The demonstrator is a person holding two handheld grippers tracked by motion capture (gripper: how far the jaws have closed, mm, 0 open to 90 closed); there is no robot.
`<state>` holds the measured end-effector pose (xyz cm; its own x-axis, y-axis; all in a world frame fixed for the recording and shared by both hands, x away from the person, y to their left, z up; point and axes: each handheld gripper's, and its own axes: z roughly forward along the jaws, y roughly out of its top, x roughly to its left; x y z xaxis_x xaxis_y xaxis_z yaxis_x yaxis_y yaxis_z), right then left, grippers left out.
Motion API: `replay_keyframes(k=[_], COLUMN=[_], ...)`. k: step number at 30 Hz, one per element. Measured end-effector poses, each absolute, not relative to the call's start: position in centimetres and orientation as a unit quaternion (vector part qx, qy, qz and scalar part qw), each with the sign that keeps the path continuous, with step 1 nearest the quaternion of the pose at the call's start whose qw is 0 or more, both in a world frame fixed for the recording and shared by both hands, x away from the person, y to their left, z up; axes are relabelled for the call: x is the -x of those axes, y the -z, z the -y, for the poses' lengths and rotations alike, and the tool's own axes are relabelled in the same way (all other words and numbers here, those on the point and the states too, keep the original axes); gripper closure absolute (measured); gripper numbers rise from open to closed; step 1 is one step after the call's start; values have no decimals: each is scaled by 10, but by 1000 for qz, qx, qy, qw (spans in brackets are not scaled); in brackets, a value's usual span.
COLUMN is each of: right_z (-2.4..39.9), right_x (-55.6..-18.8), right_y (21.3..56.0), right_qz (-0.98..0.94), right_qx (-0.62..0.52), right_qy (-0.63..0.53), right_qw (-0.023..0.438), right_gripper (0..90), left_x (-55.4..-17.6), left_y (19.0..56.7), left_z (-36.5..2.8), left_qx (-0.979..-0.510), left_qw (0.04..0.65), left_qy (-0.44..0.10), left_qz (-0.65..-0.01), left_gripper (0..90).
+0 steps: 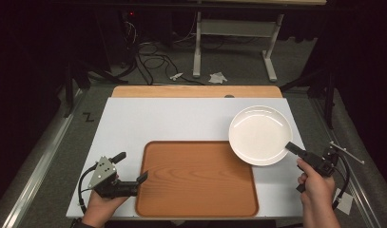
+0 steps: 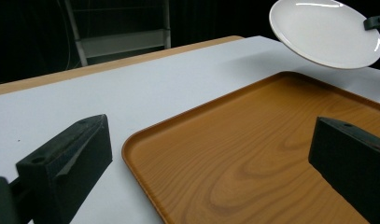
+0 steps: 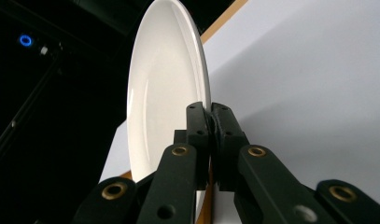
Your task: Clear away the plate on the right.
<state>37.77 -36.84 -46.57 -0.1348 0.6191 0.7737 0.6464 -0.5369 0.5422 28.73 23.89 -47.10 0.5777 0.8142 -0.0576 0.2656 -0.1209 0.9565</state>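
A white round plate [image 1: 260, 134] hangs above the table at the right, off the surface, over the tray's far right corner. My right gripper [image 1: 292, 147] is shut on the plate's near right rim; in the right gripper view its jaws pinch the plate [image 3: 165, 88] edge at the right gripper [image 3: 210, 122]. A wooden tray [image 1: 196, 178] lies bare at the table's front centre. My left gripper [image 1: 131, 166] rests open at the tray's left edge, nothing between its jaws. The left gripper view looks over the tray [image 2: 253, 154] towards the raised plate [image 2: 325, 30].
A white sheet [image 1: 158, 121] covers the table, with a wooden strip along the far edge [image 1: 196, 91]. Beyond it stand a white desk frame [image 1: 238, 42] and cables on the floor. A metal rail [image 1: 34, 166] runs along the left.
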Motion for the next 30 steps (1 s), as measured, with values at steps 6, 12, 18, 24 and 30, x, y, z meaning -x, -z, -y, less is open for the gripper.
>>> replay_keyframes(k=[6,12,18,24,30], right_z=[353,336,316,306,307], right_x=[-377,-376,-375,-376,-371], right_y=[466,464,459,461,471], right_qz=[503,522,551,568,568], right_qx=[649,636,610,604,607], right_qy=[570,567,566,551,545], right_qw=[29,44,66,94,104], right_gripper=[899,899,900,900,899], left_x=[-286,-287,-287,-287,-287], left_y=[470,470,470,470,469], left_z=[-239,-239,-240,-242,-242], left_qx=[-703,-704,-706,-699,-694], left_qw=[543,544,546,549,552], left_qy=[-254,-253,-255,-255,-255], left_qz=[-383,-380,-373,-381,-385], left_gripper=[3,3,3,3,3])
